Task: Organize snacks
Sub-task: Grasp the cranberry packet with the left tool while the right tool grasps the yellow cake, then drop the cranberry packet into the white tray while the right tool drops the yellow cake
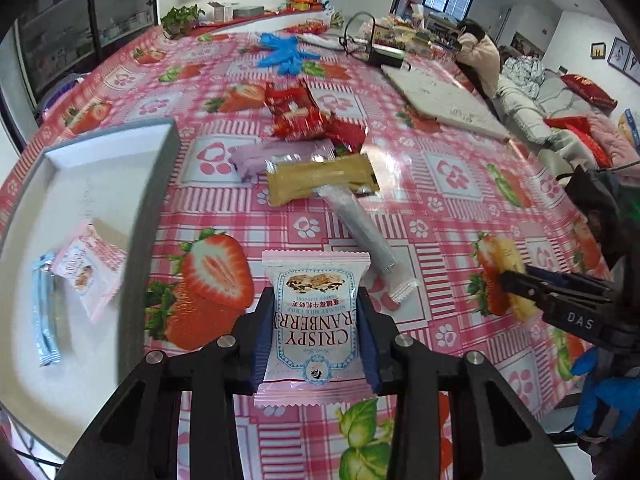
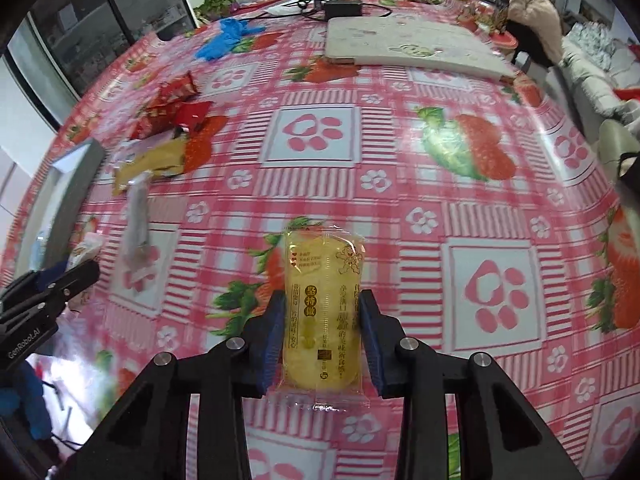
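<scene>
Left gripper [image 1: 316, 320]: fingers were clamped on the flanks of a pink cranberry crisp packet [image 1: 314, 312], held above the strawberry tablecloth [image 1: 440, 208], label facing the camera.
Right gripper [image 2: 324, 336]: closed on a clear yellow cake packet [image 2: 322, 320], pads pressing its long sides, the packet's far end sticking out past the fingertips.
Destination: white tray [image 1: 100, 184] with a grey rim lay to the left in the left wrist view; a light-blue stick packet [image 1: 46, 312] and a pink packet [image 1: 90, 268] already lay inside it.
Still loose: mustard bar [image 1: 320, 178], silver stick [image 1: 360, 224], purple pouch [image 1: 260, 156] and red wrappers [image 1: 300, 114] sat in a cluster on the cloth just beyond the tray's corner.
Step judged: both packets looked ready to be carried to the tray, the left one being nearer.
Doing it well: left packet probably wanted lifting clear of the grey rim, then lowering flat beside the pink packet before the fingers parted, not dropping from height.
Order: right gripper likely did best to wait until the left one had cleared the tray, since the two would otherwise crowd one corner.
Grip care: both wrappers looked thin and slippery, so steady pressure without crushing the contents seemed wise.
</scene>
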### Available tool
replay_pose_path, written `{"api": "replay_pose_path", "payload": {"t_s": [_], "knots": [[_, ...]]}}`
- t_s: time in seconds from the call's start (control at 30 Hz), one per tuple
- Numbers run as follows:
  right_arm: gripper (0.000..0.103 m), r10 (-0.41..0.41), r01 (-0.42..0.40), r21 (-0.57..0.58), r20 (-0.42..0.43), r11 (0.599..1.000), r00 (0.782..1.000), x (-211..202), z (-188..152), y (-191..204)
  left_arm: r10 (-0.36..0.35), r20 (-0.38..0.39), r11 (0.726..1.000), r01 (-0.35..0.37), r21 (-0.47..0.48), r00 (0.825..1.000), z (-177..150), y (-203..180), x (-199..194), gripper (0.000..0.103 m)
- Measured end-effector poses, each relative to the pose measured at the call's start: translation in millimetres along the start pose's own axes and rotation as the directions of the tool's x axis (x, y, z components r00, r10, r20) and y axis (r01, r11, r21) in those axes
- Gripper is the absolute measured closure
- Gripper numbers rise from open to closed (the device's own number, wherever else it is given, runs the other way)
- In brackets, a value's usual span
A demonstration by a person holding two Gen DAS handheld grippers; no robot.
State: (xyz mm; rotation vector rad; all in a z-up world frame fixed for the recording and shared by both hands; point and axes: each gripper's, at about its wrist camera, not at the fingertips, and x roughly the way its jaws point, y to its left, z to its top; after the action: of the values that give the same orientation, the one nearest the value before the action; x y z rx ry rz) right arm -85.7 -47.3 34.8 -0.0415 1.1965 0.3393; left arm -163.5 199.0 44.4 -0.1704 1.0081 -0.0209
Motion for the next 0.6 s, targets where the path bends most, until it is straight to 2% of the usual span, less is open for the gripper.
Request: {"api": "replay_pose_path", "payload": {"t_s": [0.13, 0.3, 0.37, 0.47, 0.6], "knots": [[0.066, 0.086, -0.086, -0.017, 0.017, 0.996, 0.996, -14, 7, 26, -0.032, 0.056, 0.998, 0.035, -0.054, 0.998, 3, 22, -33, 0.062], [0.065, 0.197, -0.194, -0.103, 0.027, 0.976, 0.980, -29, 29, 86, 0.036, 0.121, 0.993, -0.022, -0.114, 0.992, 5, 66, -69, 0.062], [0.065, 0.256, -0.250, -0.153, 0.018, 0.956, 0.967, -33, 38, 122, 0.072, 0.142, 0.989, -0.052, -0.137, 0.987, 2, 85, -77, 0.062], [0.065, 0.323, -0.318, -0.208, -0.011, 0.925, 0.946, -32, 47, 168, 0.143, 0.130, 0.973, -0.115, -0.202, 0.981, -6, 120, -80, 0.062], [0.065, 0.363, -0.362, -0.299, -0.054, 0.883, 0.930, -19, 51, 236, 0.192, 0.086, 0.948, -0.162, -0.274, 0.978, -22, 159, -74, 0.062]]}}
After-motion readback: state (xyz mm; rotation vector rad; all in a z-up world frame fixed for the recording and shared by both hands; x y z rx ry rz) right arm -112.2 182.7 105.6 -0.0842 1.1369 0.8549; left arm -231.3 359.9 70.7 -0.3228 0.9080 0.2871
